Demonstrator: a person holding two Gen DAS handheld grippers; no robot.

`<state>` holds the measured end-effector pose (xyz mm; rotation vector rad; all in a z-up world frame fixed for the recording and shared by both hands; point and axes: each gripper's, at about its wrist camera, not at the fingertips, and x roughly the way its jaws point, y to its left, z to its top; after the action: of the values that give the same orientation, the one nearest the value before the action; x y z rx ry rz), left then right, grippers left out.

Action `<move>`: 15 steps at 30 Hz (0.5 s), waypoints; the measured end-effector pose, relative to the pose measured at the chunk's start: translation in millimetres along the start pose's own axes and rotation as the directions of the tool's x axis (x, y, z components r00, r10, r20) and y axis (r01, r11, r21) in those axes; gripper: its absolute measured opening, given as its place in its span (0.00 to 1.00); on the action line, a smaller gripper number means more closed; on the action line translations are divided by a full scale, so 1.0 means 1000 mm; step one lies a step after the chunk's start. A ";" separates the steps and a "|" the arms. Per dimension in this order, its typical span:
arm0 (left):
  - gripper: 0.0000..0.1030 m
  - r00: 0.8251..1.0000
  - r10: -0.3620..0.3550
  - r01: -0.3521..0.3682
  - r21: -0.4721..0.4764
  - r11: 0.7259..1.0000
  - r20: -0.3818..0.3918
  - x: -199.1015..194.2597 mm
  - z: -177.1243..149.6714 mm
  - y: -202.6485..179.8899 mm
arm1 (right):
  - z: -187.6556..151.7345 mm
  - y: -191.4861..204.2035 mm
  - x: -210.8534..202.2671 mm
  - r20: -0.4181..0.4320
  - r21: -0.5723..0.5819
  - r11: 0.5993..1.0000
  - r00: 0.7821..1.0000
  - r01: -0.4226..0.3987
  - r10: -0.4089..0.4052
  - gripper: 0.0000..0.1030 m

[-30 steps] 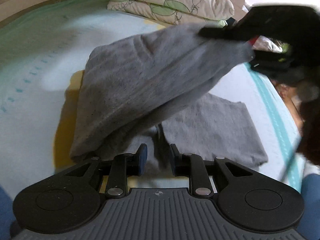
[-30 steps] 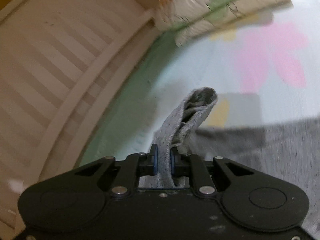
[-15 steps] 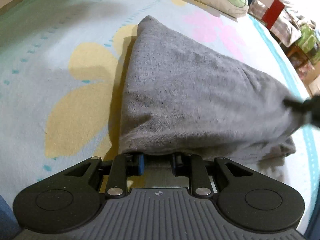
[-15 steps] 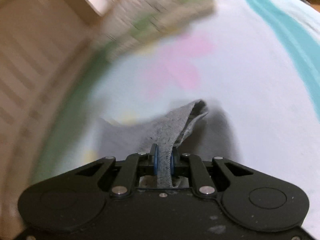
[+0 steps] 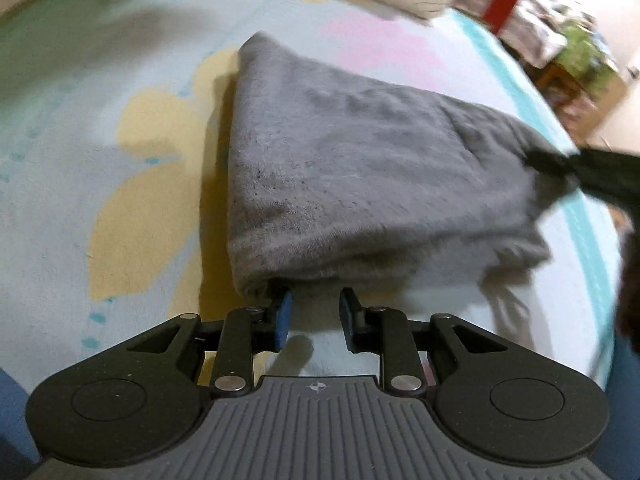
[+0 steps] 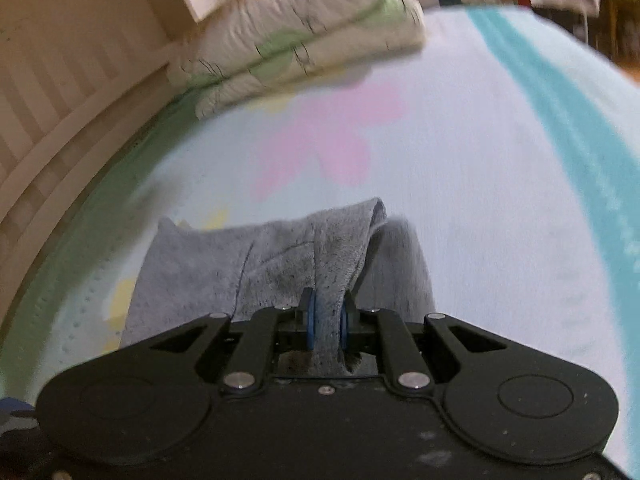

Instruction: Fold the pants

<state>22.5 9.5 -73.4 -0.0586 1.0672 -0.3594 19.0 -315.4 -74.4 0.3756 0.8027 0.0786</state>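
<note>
Now that your left gripper (image 5: 312,314) stands with fingers parted and nothing between them, just short of the near left corner of the pants (image 5: 360,176), that corner is laid down: item one, released. Half a second ago those fingers sat tucked under the hem. Item two: your right gripper (image 6: 327,326) stays pinched tight on a fold of grey cloth at the right end, lower toward the bedsheet (image 6: 500,220) than before; that end appears unfinished.

I see heather-grey pants (image 5: 360,168) on a pale blue bed sheet (image 5: 60,216) with yellow and pink flowers, teal stripe, and blue-padded black gripper (image 5: 315,316).
</note>
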 end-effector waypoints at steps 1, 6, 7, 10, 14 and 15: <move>0.24 1.000 -0.002 0.002 0.031 1.000 0.018 -0.007 -0.003 -0.002 | 0.000 0.003 0.000 0.011 -0.027 0.999 1.000 0.022 -0.022 0.12; 0.24 0.993 -0.011 0.007 0.038 0.999 0.118 -0.028 0.001 0.000 | -0.011 -0.012 0.023 -0.074 -0.045 0.995 0.993 0.091 -0.095 0.13; 0.24 0.991 -0.008 0.005 0.029 1.000 0.137 -0.029 0.005 0.003 | -0.017 -0.015 0.033 -0.102 -0.050 0.994 0.989 0.101 -0.105 0.14; 0.25 0.986 0.019 -0.021 0.012 1.000 0.165 -0.023 0.021 0.005 | -0.025 -0.020 0.040 -0.095 -0.042 0.994 0.991 0.096 -0.100 0.16; 0.27 0.991 0.073 -0.077 0.034 0.996 0.115 0.005 0.031 0.002 | -0.021 -0.032 0.039 -0.112 0.019 0.997 0.991 0.068 -0.066 0.16; 0.27 0.993 0.093 -0.096 0.039 0.995 0.071 0.016 0.030 0.004 | -0.019 -0.038 0.041 -0.114 0.026 0.998 0.992 0.063 -0.060 0.17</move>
<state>56.8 4.7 -72.9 0.0172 0.9896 -0.2918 31.2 -336.4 -128.2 0.3767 0.9273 0.0303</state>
